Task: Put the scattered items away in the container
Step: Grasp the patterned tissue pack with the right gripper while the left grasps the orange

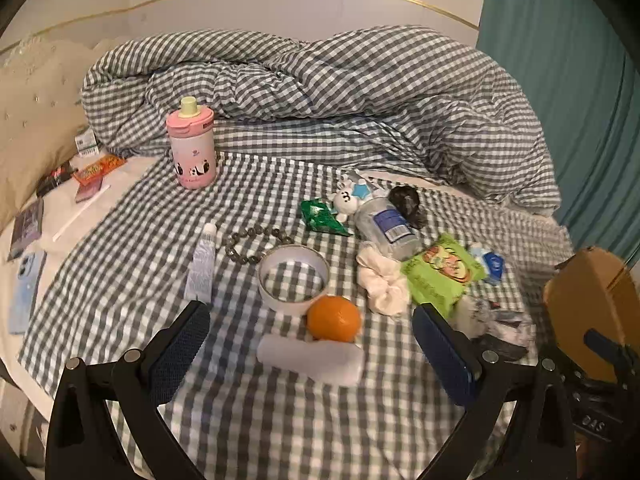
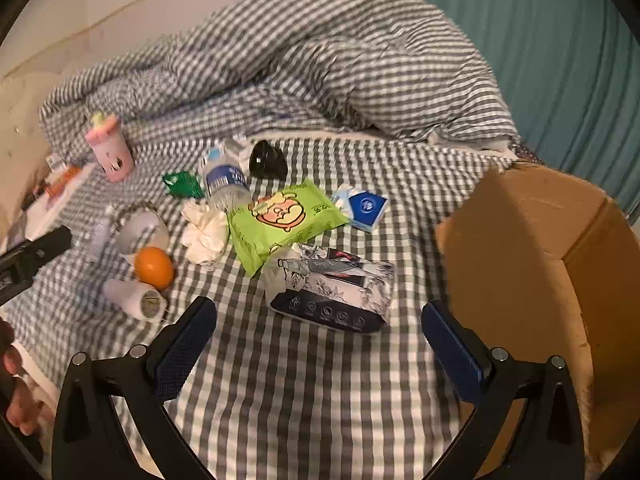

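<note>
While both of our grippers hung over the near part of the bed, their jaws stood fully apart and held nothing. Between the fingers of our left gripper (image 1: 310, 344) lay a white roll (image 1: 310, 358) on the checked sheet (image 1: 120, 264), with an orange (image 1: 334, 318) touching its far side. Just beyond the orange stood a ring of tape (image 1: 294, 278), and behind that a bead bracelet (image 1: 256, 244); a small tube (image 1: 202, 268) lay to the left of both.

Ahead of our right gripper (image 2: 320, 344) a patterned tissue pack (image 2: 336, 292) lay flat, near the middle of the sheet. At the right edge of the bed stood the cardboard box (image 2: 532, 264), its open top toward us, its side wall close beside our right finger.

Further on, a green wet-wipes pack (image 2: 284, 220) overlapped the tissue pack's far corner, with a white scrunchie (image 2: 206, 230) touching its left side and a small blue tissue packet (image 2: 364, 206) on its right. Behind these lay a clear plastic bottle (image 2: 226, 182) on its side, a green wrapper (image 2: 182, 184), a small white bunny toy (image 1: 346, 200) and a black lump (image 2: 268, 162) we could not identify.

Toward the far left corner of the sheet a pink drinking bottle (image 1: 192, 146) stood upright. Beyond everything the checked duvet (image 1: 320, 92) was bunched against the headboard (image 1: 240, 4).
</note>
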Demonstrator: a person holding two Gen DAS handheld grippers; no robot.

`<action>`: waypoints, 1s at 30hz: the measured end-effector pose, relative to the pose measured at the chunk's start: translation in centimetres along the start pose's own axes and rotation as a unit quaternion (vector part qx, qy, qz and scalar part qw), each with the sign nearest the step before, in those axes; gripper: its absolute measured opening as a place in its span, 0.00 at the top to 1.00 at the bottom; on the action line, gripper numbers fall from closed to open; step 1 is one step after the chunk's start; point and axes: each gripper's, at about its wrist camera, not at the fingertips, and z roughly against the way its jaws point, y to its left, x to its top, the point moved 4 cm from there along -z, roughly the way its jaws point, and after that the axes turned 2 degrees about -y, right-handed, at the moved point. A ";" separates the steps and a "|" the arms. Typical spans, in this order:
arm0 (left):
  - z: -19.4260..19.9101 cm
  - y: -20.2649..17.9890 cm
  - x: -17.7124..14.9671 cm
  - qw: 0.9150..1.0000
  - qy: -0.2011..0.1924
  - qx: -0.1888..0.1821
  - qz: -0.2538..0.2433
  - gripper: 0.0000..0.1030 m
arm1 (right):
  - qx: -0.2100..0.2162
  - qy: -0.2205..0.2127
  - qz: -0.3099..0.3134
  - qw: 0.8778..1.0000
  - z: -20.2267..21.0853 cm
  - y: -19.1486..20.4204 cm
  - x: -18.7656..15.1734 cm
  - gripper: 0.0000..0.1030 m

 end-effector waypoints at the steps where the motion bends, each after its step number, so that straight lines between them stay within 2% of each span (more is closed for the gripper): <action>1: -0.5 0.0 -0.2 1.000 -0.001 0.004 -0.008 0.00 | -0.001 0.006 0.002 1.000 -0.9 0.2 0.0 0.00; 8: -4.0 0.3 -2.1 0.999 0.026 0.011 -0.026 0.00 | -0.024 0.053 0.015 0.998 -8.3 0.6 0.0 0.00; 16: -6.8 0.8 -4.0 0.999 0.051 0.015 -0.014 0.00 | -0.030 0.095 0.010 0.995 -13.1 0.5 -1.0 0.00; 22: -7.2 0.4 -4.9 0.998 0.051 0.008 -0.027 0.00 | -0.061 0.097 0.041 0.993 -14.2 0.7 -2.4 0.00; 28: -7.4 -0.1 -5.4 0.998 0.052 0.012 -0.038 0.00 | -0.049 0.098 0.034 0.993 -14.5 0.5 -2.4 0.00; 30: -7.3 -0.4 -5.5 0.998 0.049 0.009 -0.046 0.00 | -0.045 0.098 0.031 0.994 -14.2 0.5 -2.3 0.08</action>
